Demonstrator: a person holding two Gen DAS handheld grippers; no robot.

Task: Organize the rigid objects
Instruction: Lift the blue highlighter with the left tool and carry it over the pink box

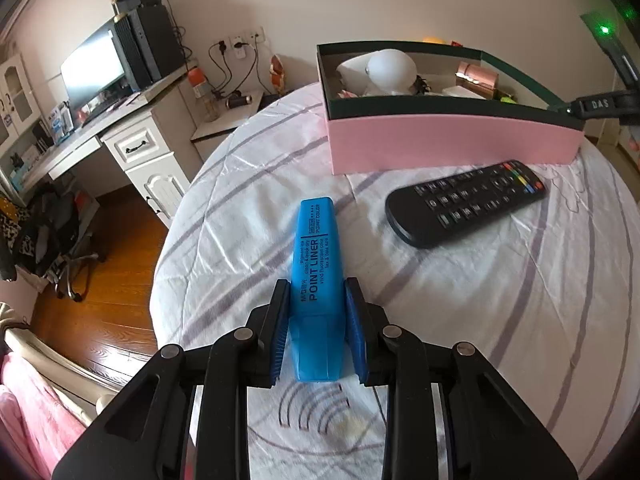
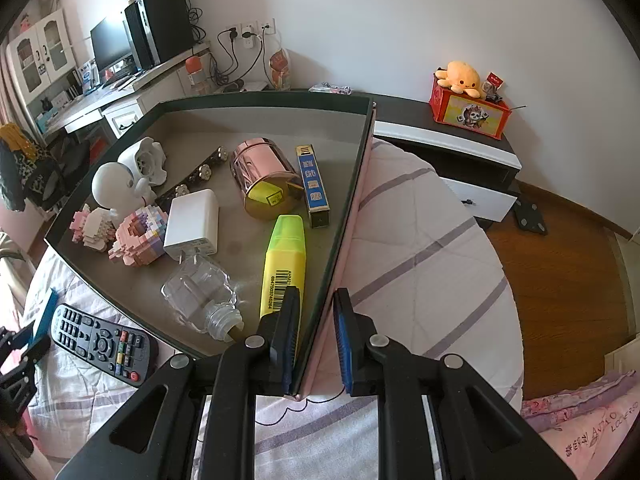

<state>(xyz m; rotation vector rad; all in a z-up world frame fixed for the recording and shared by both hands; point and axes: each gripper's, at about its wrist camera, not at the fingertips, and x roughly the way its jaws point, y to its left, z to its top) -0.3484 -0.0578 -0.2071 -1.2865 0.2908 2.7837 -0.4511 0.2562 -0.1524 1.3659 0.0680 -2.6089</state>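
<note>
The left gripper (image 1: 318,320) is clamped on a blue highlighter (image 1: 316,264). Its two fingers (image 1: 280,320) press the marker's flat sides near the cap end, and the barrel points away from the camera over the bed (image 1: 440,340). From this view it cannot be told whether the marker's far end touches the bedspread.

A black remote control (image 1: 464,208) lies flat on the bed to the right of the blue highlighter and apart from it, just in front of the pink box (image 1: 452,140). The box stands on the bed near its far edge, with a dark green rim around its open top.

The right gripper (image 2: 316,340) is closed on the near wall of the box (image 2: 344,216). One finger (image 2: 290,332) sits inside the box and the other outside, with the thin wall pinched between them.

Inside the box, a yellow highlighter (image 2: 282,264) lies beside the gripped wall, its green cap pointing away from the camera. Next to it are:
- a clear glass bottle (image 2: 200,296) on its side;
- a white charger (image 2: 192,228);
- a pink metal tin (image 2: 264,180) on its side;
- a narrow blue carton (image 2: 314,184);
- two small block models (image 2: 136,236);
- two white figurines (image 2: 128,172).

In the right wrist view the remote control (image 2: 100,340) lies outside the box, near its left corner.
</note>
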